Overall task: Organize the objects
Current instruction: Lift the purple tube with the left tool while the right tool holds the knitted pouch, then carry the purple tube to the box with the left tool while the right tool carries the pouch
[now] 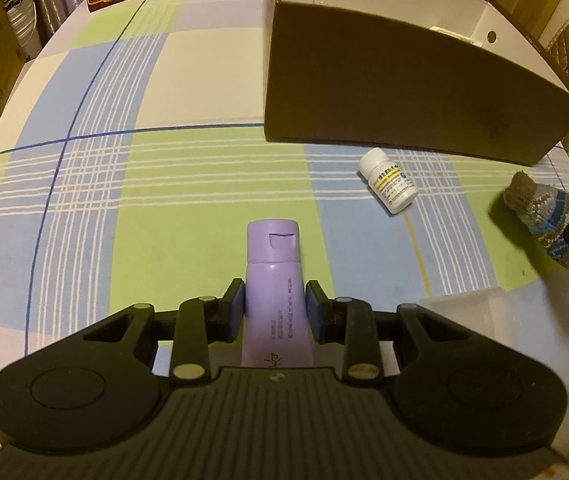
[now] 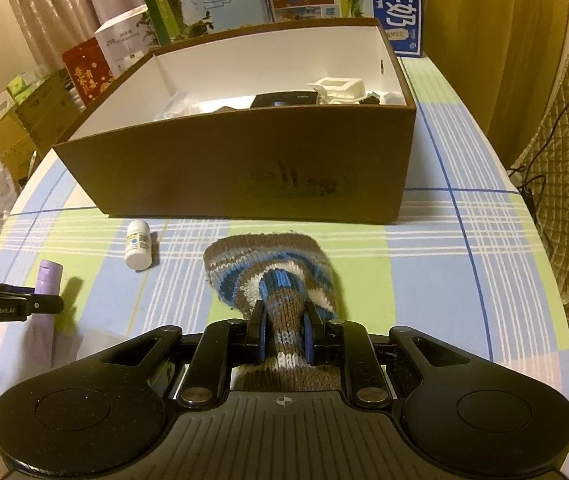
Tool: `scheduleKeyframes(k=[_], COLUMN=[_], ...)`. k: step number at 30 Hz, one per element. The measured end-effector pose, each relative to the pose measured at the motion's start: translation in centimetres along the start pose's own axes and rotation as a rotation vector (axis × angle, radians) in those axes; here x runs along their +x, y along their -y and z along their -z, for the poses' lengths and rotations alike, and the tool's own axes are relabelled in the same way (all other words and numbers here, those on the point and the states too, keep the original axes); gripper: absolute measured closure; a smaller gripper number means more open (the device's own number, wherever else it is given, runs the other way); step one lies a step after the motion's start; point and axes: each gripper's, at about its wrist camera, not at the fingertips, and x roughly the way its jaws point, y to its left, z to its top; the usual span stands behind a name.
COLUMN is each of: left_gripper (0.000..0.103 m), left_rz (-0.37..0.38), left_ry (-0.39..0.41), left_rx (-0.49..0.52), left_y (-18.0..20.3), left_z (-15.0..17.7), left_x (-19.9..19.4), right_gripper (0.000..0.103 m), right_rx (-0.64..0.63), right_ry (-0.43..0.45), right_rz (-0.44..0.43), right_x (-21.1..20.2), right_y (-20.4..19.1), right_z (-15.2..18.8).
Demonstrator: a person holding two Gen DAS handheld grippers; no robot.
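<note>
Straight ahead of both claws, beyond the lying white bottle [image 2: 138,245]: brown box [image 2: 244,168], right gripper [image 2: 283,336] clamped on knitted sock [image 2: 272,276] (nearer it), left gripper [image 1: 274,308] on purple tube [image 1: 273,280], cap forward.

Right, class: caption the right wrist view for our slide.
Right gripper clasps a striped knitted sock before the open brown box.

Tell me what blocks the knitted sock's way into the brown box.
Only the box's own near wall stands between it and the sock, held in the right claw; the sock must go over that wall. The white pill bottle lies off to the left, clear of the path. Items already sit at the back.
</note>
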Motion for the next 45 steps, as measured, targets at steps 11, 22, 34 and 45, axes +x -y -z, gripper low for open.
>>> scheduleKeyframes(k=[11,22,34,45], left_gripper=[0.076,0.076,0.076,0.076], left_rz=[0.002,0.019,0.042,0.081], left_ry=[0.036,0.072,0.128,0.192], left_rx=[0.0,0.016,0.044,0.08], left_y=[-0.4,0.4,1.8,4.5], left_z=[0.1,-1.0,-3.4,-7.6], left_x=[-1.7,-3.6,-5.9,-6.9], right_gripper=[0.089,0.089,0.089,0.098], right_rx=[-0.012,-0.024,-0.039,-0.075], right_ry=[0.025,0.053,0.115,0.184], right_rz=[-0.019,-0.052,-0.098,-0.167], right_x=[-0.8,-2.1,-3.9,-4.5], right_y=[-0.6,-1.0,-1.6,-3.0], right_z=[-0.4,-0.9,-2.4,-5.6])
